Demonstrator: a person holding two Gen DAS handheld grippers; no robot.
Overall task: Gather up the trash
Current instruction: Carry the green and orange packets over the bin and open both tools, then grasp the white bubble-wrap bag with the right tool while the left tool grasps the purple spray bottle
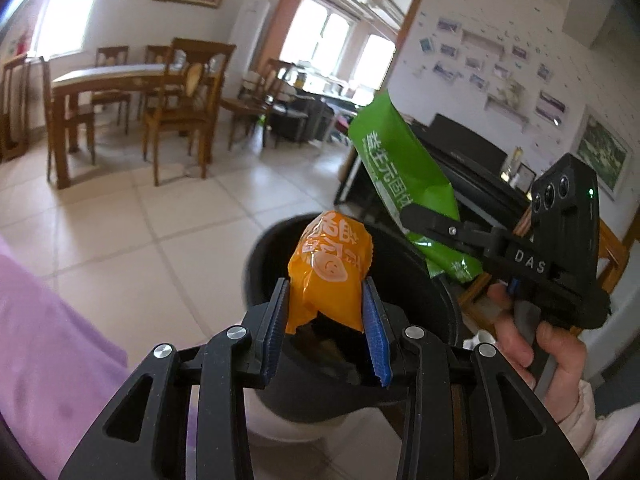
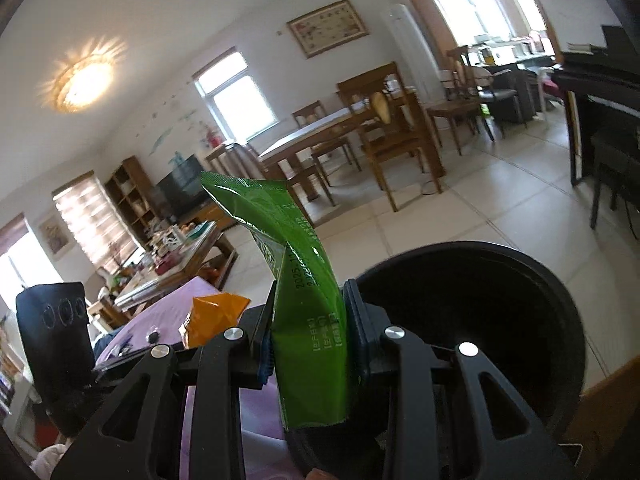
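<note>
Orange wrapper (image 1: 329,276) and green wrapper (image 2: 298,276), perhaps above black bin (image 2: 520,264).

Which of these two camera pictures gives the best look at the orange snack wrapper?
The left wrist view: the orange wrapper sits centred between the left gripper pads, its print readable, above the black bin. The right wrist view shows only a crumpled orange corner at lower left.

The black bin (image 2: 500,312) has its floor lost in shadow.
</note>
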